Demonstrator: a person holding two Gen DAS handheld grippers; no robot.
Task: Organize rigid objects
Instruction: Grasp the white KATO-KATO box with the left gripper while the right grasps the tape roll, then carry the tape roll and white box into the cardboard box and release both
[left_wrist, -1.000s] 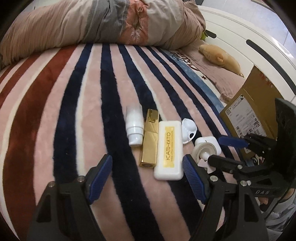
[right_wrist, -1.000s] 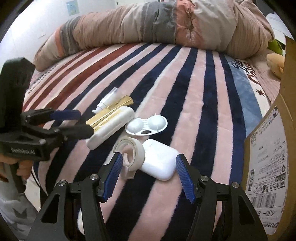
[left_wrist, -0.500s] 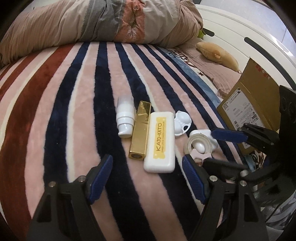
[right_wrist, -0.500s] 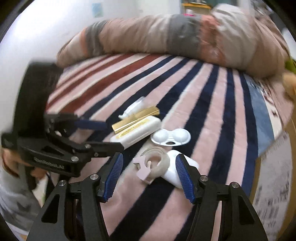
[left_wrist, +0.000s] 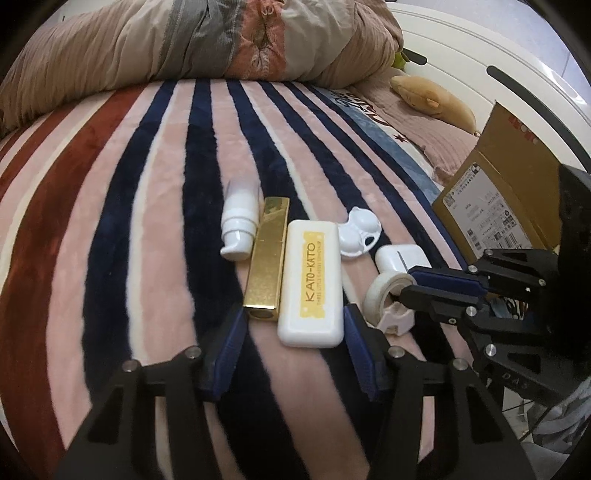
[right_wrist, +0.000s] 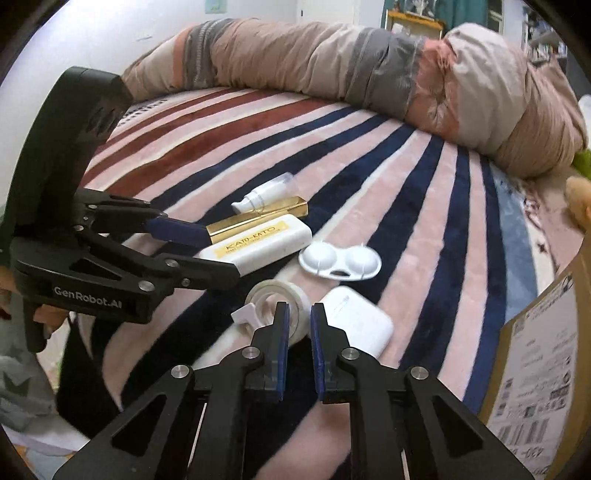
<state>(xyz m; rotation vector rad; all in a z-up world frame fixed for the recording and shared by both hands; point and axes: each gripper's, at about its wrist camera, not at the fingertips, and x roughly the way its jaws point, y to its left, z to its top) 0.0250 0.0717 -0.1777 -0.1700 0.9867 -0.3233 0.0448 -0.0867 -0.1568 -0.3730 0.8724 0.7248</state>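
On the striped blanket lie a white pump bottle (left_wrist: 240, 229), a gold box (left_wrist: 267, 258), a white KATO-KATO case (left_wrist: 312, 284), a white contact lens case (left_wrist: 358, 236), a white earbud case (left_wrist: 400, 258) and a tape roll (left_wrist: 384, 295) in a white dispenser. My left gripper (left_wrist: 293, 339) is open just in front of the gold box and the KATO-KATO case (right_wrist: 258, 247). My right gripper (right_wrist: 298, 321) is shut on the rim of the tape roll (right_wrist: 279, 299), beside the earbud case (right_wrist: 358, 325). The lens case (right_wrist: 340, 260) lies just behind.
A cardboard box (left_wrist: 495, 206) with shipping labels stands at the right edge of the bed. A rolled quilt (left_wrist: 184, 40) lies along the far side. A tan plush toy (left_wrist: 432, 99) rests at the back right by the white bed frame.
My right gripper has closed from wide open onto the tape roll. My left gripper has moved forward and narrowed, now close to the gold box and the KATO-KATO case.
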